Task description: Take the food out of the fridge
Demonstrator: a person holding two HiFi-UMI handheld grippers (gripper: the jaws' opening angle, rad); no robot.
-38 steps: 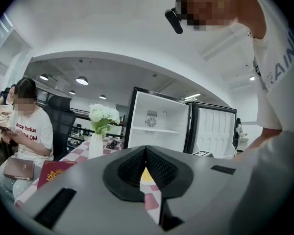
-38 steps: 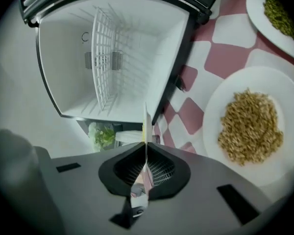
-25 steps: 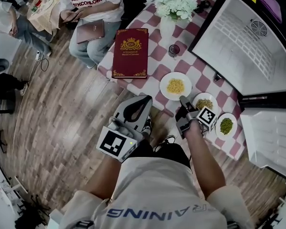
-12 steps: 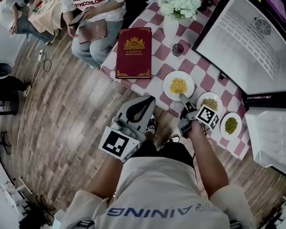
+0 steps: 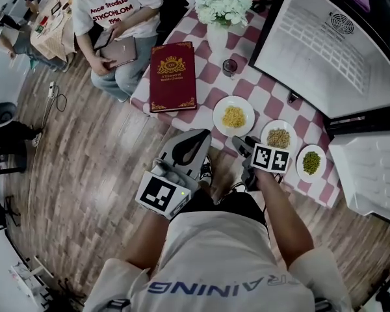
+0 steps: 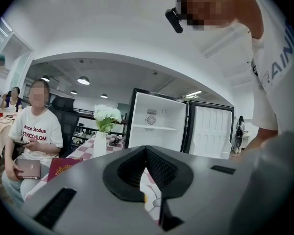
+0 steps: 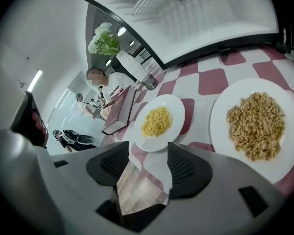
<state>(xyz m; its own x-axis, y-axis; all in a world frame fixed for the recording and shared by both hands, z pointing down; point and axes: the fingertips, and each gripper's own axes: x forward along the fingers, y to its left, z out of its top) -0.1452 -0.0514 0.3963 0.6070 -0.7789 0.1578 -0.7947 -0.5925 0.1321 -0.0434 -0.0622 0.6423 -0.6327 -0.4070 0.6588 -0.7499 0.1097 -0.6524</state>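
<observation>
Fingers (image 7: 186,168) on right gripper (image 7: 147,163) just spread, empty; left gripper (image 6: 146,165) clenched. Plate (image 7: 220,131) stiff, breakable, food (image 7: 256,125) loose: pinch rim, level.

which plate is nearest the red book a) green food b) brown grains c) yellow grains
c: the round white plate of yellow grains lies next to the dark red hardcover book; the white plate of brown grains and the white plate of green food sit farther along.
</observation>
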